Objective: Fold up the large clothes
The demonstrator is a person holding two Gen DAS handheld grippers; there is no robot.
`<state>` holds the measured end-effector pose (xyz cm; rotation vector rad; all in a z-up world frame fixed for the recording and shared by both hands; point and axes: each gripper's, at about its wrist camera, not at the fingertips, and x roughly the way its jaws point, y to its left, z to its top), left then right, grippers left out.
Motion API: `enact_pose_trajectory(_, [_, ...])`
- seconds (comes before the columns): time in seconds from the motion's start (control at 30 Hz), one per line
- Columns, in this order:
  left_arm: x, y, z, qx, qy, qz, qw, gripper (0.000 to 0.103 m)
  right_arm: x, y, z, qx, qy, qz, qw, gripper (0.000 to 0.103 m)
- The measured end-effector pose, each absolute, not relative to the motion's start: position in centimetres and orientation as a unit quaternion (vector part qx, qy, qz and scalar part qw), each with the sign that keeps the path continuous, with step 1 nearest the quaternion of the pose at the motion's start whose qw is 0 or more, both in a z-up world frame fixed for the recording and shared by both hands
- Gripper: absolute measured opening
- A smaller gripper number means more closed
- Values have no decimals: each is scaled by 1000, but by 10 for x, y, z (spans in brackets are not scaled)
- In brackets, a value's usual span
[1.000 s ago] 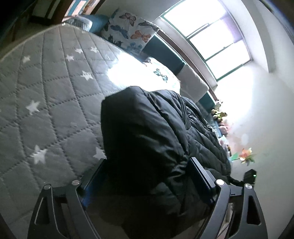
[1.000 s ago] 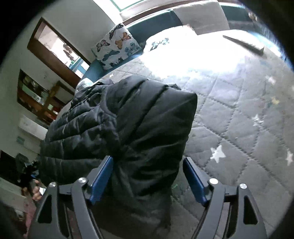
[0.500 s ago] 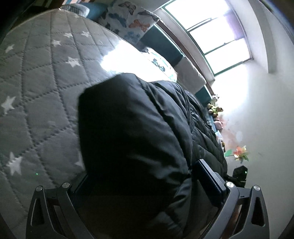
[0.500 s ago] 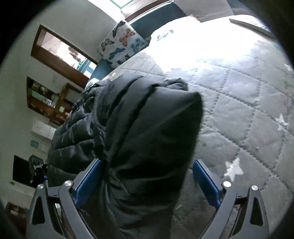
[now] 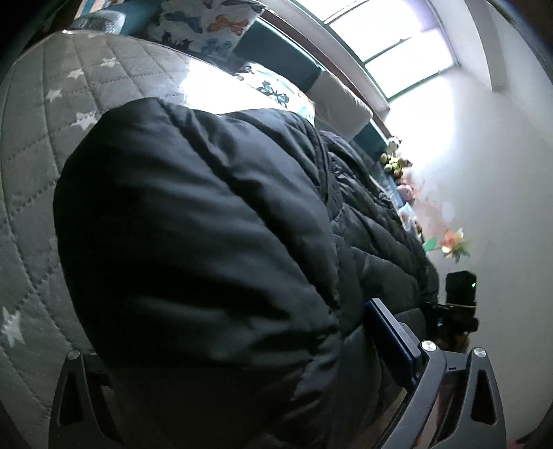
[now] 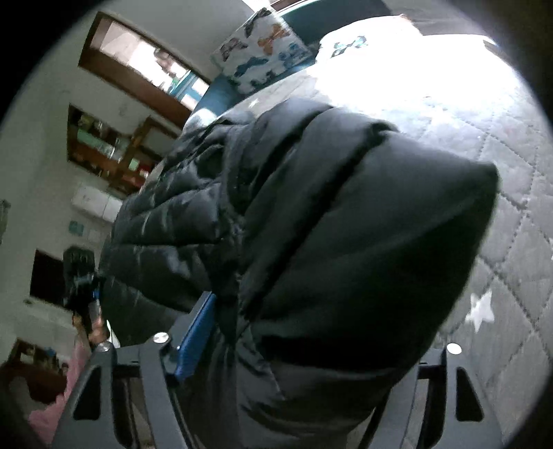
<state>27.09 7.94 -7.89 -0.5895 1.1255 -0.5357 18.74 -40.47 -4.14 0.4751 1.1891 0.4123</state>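
Observation:
A black puffer jacket (image 5: pixel 207 224) lies on a grey quilted bedspread with white stars (image 5: pixel 41 145). My left gripper (image 5: pixel 235 352) stands wide open around one bulky end of the jacket; only its right blue pad (image 5: pixel 390 342) shows, the other is hidden behind the fabric. In the right wrist view the same jacket (image 6: pixel 345 241) fills the frame. My right gripper (image 6: pixel 311 338) is also wide open around the jacket's other end, its left blue pad (image 6: pixel 195 338) touching the fabric, the right finger mostly hidden.
Butterfly-print pillows (image 5: pixel 211 24) and teal cushions (image 5: pixel 280 58) line the head of the bed under a bright window. Soft toys (image 5: pixel 397 162) sit along the far side. A black device on a stand (image 5: pixel 459 293) is by the wall. Shelves (image 6: pixel 114 148) show at left.
Both grippers have pushed further in around the jacket's ends, so the jacket now fills much more of each view and hides one finger of each gripper. The jaws stayed wide.

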Motion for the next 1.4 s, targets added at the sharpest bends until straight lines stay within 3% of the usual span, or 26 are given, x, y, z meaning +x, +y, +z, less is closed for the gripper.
enact_pose_trajectory(0.1, [285,83,-86,-282,531,-248,760,103,186,-413,-45,229,552,204,776,79])
enact_pose_trajectory(0.2, [293,78,-88,-282,537,-244,756,103,195,-422,-54,250,550,213,768,91])
enact_pose_trajectory(0.3, [301,72,-91,-284,536,-243,757,103,197,-427,-62,269,541,220,766,95])
enact_pose_trajectory(0.37, [301,68,-88,-277,532,-237,764,99,195,-425,-60,258,541,216,770,91])
enact_pose_trajectory(0.57, [282,30,-40,-203,498,-205,818,70,179,-408,-26,213,507,196,812,49])
enact_pose_trajectory(0.63, [278,16,-20,-179,488,-202,830,64,172,-401,-8,187,490,187,831,43])
enact_pose_trajectory(1.0, [295,-65,42,-172,460,-251,834,59,153,-406,70,112,420,149,888,38])
enact_pose_trajectory(1.4, [394,-252,83,-163,438,-314,826,59,158,-500,100,111,363,64,923,38])
